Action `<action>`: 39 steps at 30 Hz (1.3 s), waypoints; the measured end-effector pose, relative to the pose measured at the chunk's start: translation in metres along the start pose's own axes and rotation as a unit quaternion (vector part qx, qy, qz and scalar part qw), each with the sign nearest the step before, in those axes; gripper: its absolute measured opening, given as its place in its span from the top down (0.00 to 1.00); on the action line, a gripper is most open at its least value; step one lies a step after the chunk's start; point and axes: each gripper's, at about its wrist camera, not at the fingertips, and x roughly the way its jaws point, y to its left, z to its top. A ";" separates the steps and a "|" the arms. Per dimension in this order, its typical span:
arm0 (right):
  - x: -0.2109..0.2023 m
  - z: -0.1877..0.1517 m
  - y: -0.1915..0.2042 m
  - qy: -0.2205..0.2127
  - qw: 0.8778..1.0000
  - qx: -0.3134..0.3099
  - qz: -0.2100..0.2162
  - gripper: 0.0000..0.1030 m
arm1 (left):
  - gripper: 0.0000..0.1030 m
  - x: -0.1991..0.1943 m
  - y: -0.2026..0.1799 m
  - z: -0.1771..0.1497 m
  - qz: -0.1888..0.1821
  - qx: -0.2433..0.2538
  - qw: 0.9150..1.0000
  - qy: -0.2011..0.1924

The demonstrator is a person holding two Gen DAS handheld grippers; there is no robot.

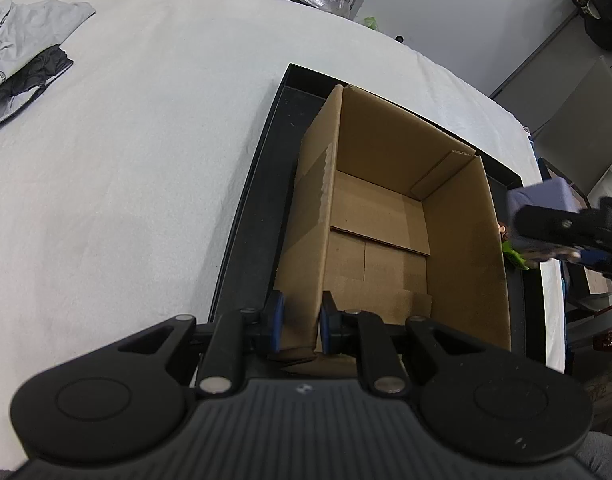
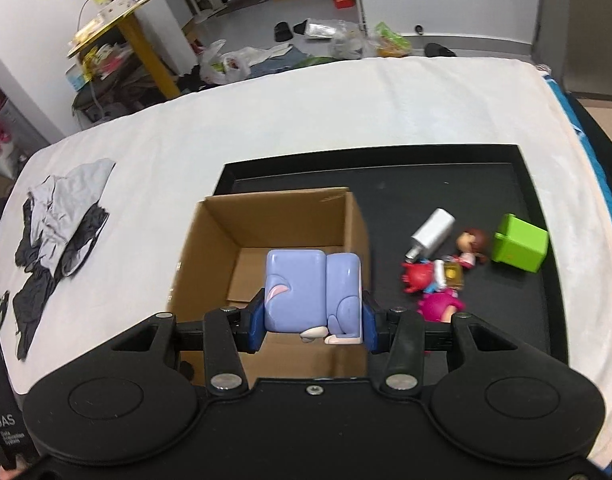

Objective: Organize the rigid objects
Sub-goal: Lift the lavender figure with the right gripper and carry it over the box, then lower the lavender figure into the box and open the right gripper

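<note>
- Grey and black clothes [image 2: 60,216] are seen lying on the white sheet [image 2: 306,112], well left of the tray [image 2: 518,184].
- The box [image 1: 386,200] stands open in the tray; its near wall is clamped between the left gripper's [image 1: 300,326] jaws.
- A lilac toy [image 2: 312,290] is gripped by the right gripper [image 2: 312,324], held over the box's right wall.
- On the tray right of the box, a silver bottle [image 2: 432,234], doll [image 2: 472,246], red toy [image 2: 418,276], pink toy [image 2: 440,306] and green cube [image 2: 520,248] are clustered.

Left tool [image 1: 299,326] clamped on a thin wall, right tool [image 2: 312,326] closed around a block.
</note>
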 end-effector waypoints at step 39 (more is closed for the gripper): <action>0.083 0.020 0.049 0.027 0.999 0.002 0.038 0.56 | 0.84 0.003 0.010 0.000 -0.024 -0.025 0.999 0.009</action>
